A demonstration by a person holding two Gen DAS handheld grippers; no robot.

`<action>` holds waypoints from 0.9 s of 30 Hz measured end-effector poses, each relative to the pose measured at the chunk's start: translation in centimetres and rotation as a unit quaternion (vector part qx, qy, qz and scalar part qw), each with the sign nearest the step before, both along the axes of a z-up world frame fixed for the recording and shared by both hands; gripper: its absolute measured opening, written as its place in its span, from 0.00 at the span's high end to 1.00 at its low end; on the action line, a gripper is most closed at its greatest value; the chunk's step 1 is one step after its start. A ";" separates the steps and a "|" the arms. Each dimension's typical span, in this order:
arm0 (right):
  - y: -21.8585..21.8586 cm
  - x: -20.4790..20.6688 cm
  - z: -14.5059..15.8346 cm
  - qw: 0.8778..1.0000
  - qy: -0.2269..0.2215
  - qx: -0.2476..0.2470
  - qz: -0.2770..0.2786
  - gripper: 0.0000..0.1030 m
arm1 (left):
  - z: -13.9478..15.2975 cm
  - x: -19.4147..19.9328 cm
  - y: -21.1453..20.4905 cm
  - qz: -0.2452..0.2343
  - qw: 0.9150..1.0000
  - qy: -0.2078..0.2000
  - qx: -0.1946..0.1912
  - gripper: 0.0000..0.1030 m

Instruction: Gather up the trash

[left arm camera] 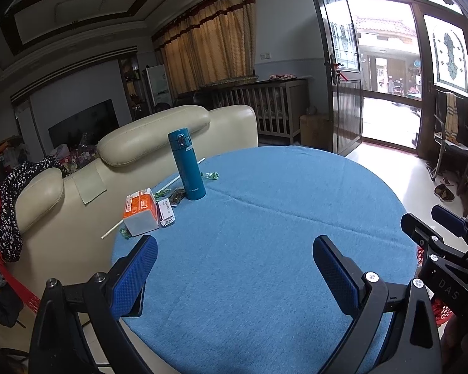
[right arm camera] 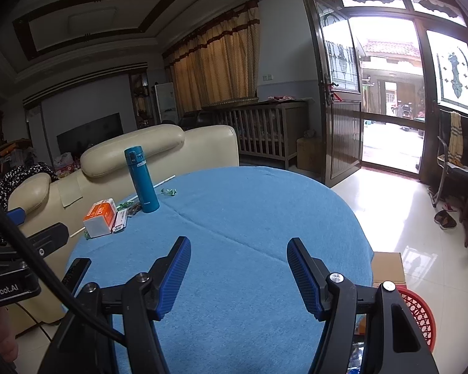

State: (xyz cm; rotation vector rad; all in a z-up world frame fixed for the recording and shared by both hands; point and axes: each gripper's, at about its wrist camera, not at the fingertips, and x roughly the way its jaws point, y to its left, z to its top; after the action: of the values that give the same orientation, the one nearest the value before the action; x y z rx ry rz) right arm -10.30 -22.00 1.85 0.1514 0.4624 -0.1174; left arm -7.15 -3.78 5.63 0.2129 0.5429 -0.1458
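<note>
Blue cloth covers the round desk (left arm camera: 265, 218), where green wrappers (left arm camera: 211, 175) and a straw (left arm camera: 171, 184) lie beside the flask (left arm camera: 186, 163), well apart from both wide-open, empty claws (left arm camera: 234, 277) (right arm camera: 238, 275); a low approach is advised, the flask avoided.

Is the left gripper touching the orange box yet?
Apart. In the left wrist view the left gripper is open over bare blue tablecloth, with cloth visible between its left finger and the orange box.

blue table (left arm camera: 280, 218), flask (left arm camera: 187, 163), tissues (left arm camera: 141, 212)
</note>
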 end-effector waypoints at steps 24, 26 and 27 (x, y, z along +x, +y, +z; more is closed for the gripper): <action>-0.5 -0.1 0.3 1.000 -0.007 0.005 -0.003 0.34 | 0.1 -0.1 -0.4 -0.001 1.000 -0.006 0.003 0.03; -0.5 -0.1 0.2 1.000 -0.005 0.005 -0.003 0.34 | 0.0 -0.1 -0.4 -0.002 1.000 -0.004 0.002 0.03; -0.5 0.0 0.2 1.000 -0.004 0.005 -0.003 0.34 | 0.0 -0.1 -0.4 -0.002 1.000 -0.003 0.002 0.03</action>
State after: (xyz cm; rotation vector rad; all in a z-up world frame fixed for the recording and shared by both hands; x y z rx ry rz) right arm -10.33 -22.49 2.01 0.1626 0.4553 -0.1194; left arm -7.25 -4.22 5.59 0.2179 0.5361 -0.1472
